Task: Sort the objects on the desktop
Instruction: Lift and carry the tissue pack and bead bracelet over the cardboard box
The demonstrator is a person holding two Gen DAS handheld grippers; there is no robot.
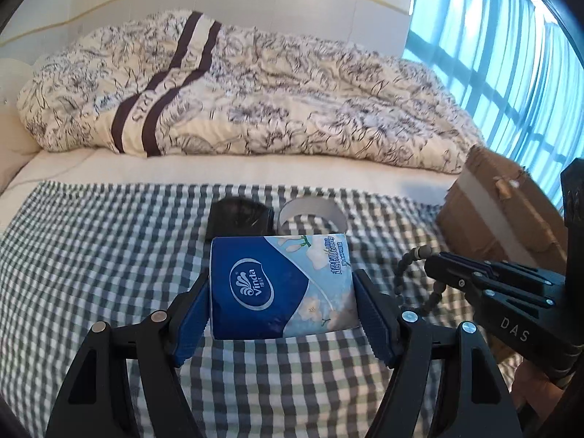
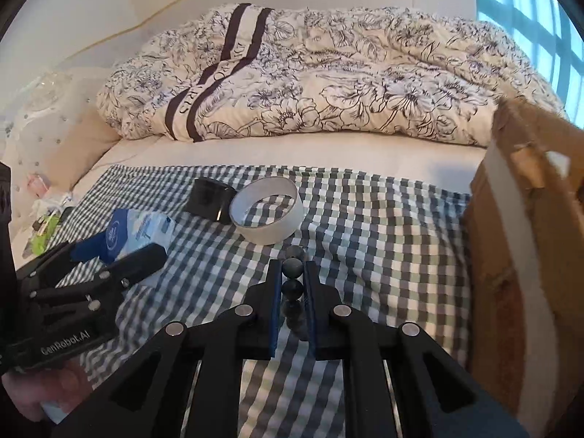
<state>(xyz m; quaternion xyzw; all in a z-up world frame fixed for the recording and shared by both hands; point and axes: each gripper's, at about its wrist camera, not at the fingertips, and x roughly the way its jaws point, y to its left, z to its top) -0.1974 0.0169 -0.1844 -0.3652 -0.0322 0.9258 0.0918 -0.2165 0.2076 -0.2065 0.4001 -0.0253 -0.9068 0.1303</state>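
A blue and white Vinda tissue pack [image 1: 281,284] sits between the blue pads of my left gripper [image 1: 281,279], which is shut on its two sides low over the checked cloth [image 1: 91,255]. From the right wrist view the same pack [image 2: 146,228] shows in the left gripper [image 2: 120,246] at the left. My right gripper [image 2: 292,266] is shut on a string of dark beads [image 2: 293,288], held upright between its fingers. In the left wrist view the beads [image 1: 401,277] dangle from the right gripper [image 1: 430,262].
A white tape roll [image 2: 270,235] and a small black box [image 2: 208,199] lie on the cloth behind the pack. A cardboard box [image 2: 529,237] stands at the right edge. A flowered quilt [image 1: 255,102] lies bunched across the bed behind.
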